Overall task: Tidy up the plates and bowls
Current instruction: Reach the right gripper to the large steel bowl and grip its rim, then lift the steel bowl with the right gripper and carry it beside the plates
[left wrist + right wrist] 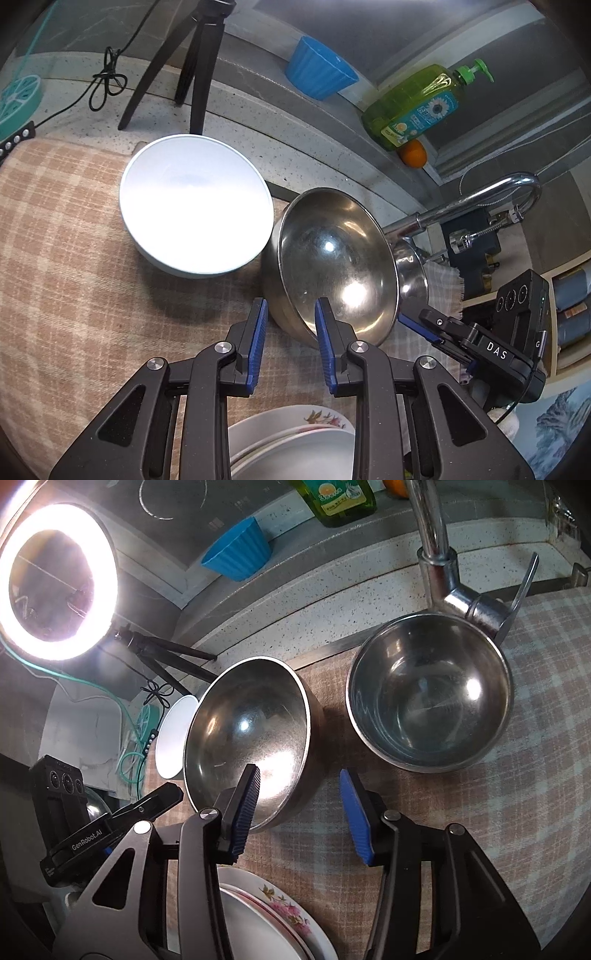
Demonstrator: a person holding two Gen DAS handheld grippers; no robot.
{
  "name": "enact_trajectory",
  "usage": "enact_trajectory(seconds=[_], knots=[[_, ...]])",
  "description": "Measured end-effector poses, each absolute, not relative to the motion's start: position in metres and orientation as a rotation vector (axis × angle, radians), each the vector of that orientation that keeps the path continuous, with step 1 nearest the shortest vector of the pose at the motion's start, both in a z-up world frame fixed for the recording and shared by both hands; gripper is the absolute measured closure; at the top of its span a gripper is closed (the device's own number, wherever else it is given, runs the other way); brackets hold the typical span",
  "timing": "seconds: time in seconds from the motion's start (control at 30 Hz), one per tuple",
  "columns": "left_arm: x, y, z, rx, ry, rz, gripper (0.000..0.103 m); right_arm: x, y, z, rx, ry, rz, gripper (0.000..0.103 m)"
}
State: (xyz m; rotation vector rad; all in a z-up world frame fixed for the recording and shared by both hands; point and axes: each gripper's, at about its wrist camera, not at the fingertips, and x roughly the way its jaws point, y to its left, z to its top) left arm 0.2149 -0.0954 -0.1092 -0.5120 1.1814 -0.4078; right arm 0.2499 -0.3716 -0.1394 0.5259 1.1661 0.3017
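Two steel bowls sit on a checked cloth: the nearer steel bowl (247, 738) tilts between both grippers, the second steel bowl (430, 694) upright beside it. One white bowl (195, 205) adjoins. Left gripper (290, 347) and right gripper (301, 812) straddle the near rim, unclenched (steel: light, stiff, slippery; pinch the rim). Stacked plates (280, 915) lie below, number unclear.
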Motion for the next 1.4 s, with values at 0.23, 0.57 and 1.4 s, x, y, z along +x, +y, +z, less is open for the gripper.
enact_trajectory(seconds=[0.23, 0.57, 1.4], knots=[[0.224, -0.104, -0.119, -0.512, 1.215, -0.411, 0.078, 0.256, -0.365, -0.148, 0.54, 1.192, 0.316, 0.066], [0.229, -0.114, -0.122, -0.471, 1.222, -0.413, 0.079, 0.261, -0.362, -0.154, 0.517, 1.217, 0.295, 0.081], [0.212, -0.111, -0.107, -0.429, 1.182, -0.443, 0.079, 0.236, -0.356, -0.136, 0.455, 1.189, 0.295, 0.081]])
